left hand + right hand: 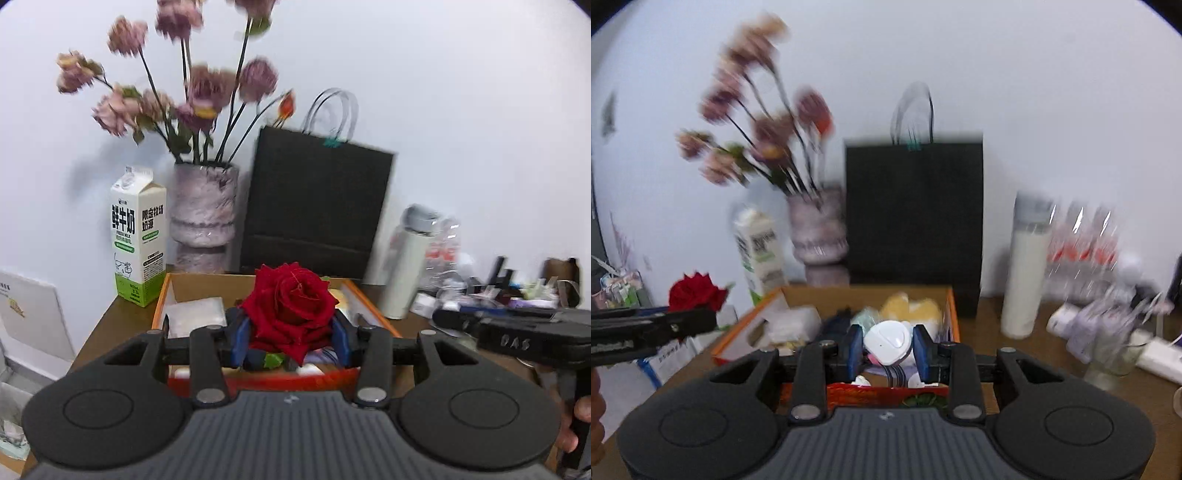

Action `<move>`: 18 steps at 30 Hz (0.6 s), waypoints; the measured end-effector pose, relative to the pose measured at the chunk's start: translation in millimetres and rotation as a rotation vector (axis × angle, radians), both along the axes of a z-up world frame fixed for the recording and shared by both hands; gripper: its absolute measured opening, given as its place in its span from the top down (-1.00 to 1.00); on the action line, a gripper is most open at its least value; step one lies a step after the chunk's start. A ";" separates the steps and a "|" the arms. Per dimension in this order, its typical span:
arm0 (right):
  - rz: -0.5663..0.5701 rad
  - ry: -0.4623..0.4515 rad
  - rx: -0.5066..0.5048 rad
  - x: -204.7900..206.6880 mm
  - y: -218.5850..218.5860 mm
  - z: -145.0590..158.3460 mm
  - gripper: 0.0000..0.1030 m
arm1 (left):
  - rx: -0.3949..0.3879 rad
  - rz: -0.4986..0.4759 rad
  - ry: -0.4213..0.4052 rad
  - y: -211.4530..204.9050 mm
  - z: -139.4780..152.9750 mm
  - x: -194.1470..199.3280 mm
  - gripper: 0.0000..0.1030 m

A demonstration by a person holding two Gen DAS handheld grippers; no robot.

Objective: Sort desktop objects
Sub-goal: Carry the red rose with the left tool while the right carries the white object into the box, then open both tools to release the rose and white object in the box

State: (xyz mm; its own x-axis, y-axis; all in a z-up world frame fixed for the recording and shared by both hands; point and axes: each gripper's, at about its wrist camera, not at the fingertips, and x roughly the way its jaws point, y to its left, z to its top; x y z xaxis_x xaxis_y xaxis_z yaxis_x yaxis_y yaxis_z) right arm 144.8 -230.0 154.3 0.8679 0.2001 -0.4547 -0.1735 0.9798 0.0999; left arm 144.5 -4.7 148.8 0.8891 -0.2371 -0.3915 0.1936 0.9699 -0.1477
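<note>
Sorting appears to be partway through, judged from how things lie. The cardboard box [945, 306] (orange-edged, standing in front of the black paper bag [317, 206]) already holds several things: a flat white packet at its left side, something yellow toward its back, and other small items too blurred to be named. Much is still left outside the box: to the right of the box a white tumbler [1027, 273], clear bottles with red labels [1086, 251] and a jumble of small desk clutter are seen on the wooden desk [1015, 332], while a milk carton [138, 236] and a vase of faded pink flowers [205, 206] stand at the box's back left corner.

The left gripper [291, 332] is seen partly closed, its blue pads pressed against either side of a red rose [291, 299], which is held up over the front half of the box. The right gripper [886, 349] is closed narrower on a small white rounded device [888, 341], also held above the box's front part, clear of the contents below. Neither held thing is touching the box. Whether these two are being taken from the box or brought to it cannot be told.
</note>
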 end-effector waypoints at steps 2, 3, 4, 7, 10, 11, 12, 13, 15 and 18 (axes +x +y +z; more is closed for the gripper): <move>-0.009 0.113 0.018 47.5 -7.0 -15.1 0.45 | 0.023 0.008 0.045 -5.8 -8.9 33.8 0.13; -0.023 0.154 0.025 66.1 -10.4 -23.6 0.45 | 0.021 0.005 0.083 -7.6 -16.2 51.4 0.13; -0.042 0.191 0.022 82.0 -13.0 -32.2 0.45 | 0.018 0.006 0.122 -8.3 -24.4 67.2 0.13; -0.048 0.273 0.025 113.1 -14.3 -56.3 0.45 | 0.015 0.004 0.215 -9.3 -49.4 97.8 0.13; -0.014 0.332 0.082 132.0 -13.1 -74.3 0.45 | 0.003 0.010 0.268 -10.7 -67.6 116.0 0.13; -0.005 0.340 0.090 134.9 -10.6 -78.2 0.45 | -0.008 0.009 0.284 -11.0 -72.8 120.2 0.13; 0.002 0.350 0.097 138.0 -7.3 -81.9 0.45 | -0.013 0.009 0.295 -11.9 -77.0 124.0 0.13; 0.014 0.363 0.100 141.2 -2.3 -84.9 0.44 | -0.013 0.005 0.304 -13.1 -80.2 127.2 0.13; 0.044 0.384 0.123 147.5 7.1 -90.6 0.42 | -0.011 -0.003 0.317 -15.1 -84.8 130.2 0.12; 0.063 0.404 0.148 157.3 16.0 -96.3 0.29 | -0.016 0.012 0.331 -12.0 -90.8 132.3 -0.02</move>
State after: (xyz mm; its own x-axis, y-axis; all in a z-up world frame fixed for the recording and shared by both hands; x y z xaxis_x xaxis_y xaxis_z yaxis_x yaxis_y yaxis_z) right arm 302.0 -214.0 58.0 0.6102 0.3357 -0.7176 -0.1509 0.9385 0.3107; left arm 276.8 -16.7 58.0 0.7172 -0.2357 -0.6558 0.1212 0.9689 -0.2157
